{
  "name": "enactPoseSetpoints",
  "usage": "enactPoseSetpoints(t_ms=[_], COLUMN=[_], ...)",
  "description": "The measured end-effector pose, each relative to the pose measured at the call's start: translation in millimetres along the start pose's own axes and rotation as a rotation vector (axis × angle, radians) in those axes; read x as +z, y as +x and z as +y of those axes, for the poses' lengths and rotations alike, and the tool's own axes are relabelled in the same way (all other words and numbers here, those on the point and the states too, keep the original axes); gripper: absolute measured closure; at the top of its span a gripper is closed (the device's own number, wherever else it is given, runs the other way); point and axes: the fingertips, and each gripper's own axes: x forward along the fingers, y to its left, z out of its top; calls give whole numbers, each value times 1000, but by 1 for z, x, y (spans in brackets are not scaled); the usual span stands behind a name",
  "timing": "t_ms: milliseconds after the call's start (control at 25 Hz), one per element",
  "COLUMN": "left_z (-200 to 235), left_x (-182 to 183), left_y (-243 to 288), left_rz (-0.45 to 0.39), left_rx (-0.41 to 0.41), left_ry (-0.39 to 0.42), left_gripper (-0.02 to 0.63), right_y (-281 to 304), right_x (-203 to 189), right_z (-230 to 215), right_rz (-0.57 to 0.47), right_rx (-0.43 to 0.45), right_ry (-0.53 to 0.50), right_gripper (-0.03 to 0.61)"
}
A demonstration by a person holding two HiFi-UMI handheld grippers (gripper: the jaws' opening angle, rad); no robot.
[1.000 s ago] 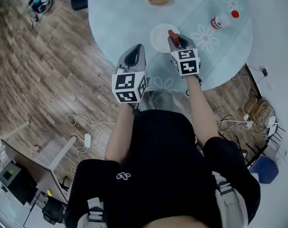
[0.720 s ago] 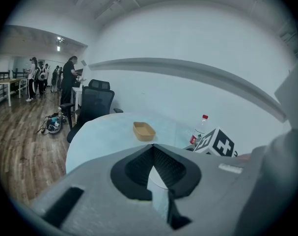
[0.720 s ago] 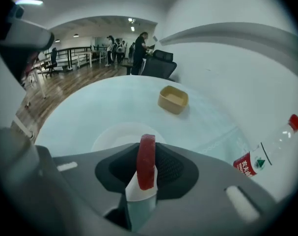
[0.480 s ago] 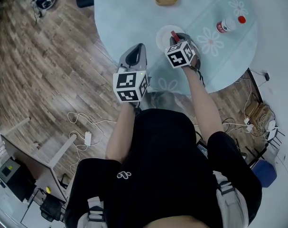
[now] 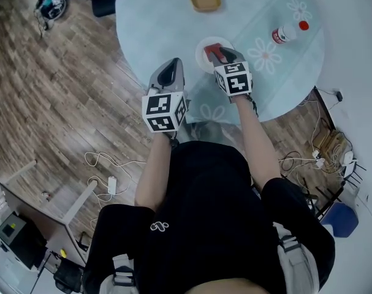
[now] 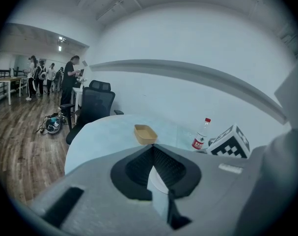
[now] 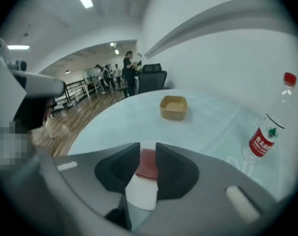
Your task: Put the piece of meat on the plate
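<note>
Right tongs [image 7: 148,149] opening around the flat red piece of meat [image 5: 211,48], now over the round white plate [image 5: 202,59] near the counter's [image 5: 155,23] edge, for release. Left tongs [image 6: 152,149] closed, empty, parked left.

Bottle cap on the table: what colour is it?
Red. The cap shows best in the right gripper view.
</note>
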Motion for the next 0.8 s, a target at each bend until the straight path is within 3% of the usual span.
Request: enactPoseSetpoints(t_ms=[120,320,440,560,800], left_z=[-5,-29,-43,-54,-71], left_x=[9,34,50,67,101], left_y=[4,7,7,7,2], left_rz=[-18,-97,-135,-174,-267], left_rx=[-20,-106,-140,-145,-132], left_ry=[8,27,85,150,234], left_gripper=[617,617,617,617,617], right_y=[-33,-94,-132,-166,-195], right_x=[29,69,88,103,114], right_z=[-14,-25,-26,-36,-58], right_rz=[-160,-445,-571,-676,-711], right_rx=[-28,36,55,15,-93], right_ry=[144,332,343,326,272], right_gripper=[563,571,571,569,569])
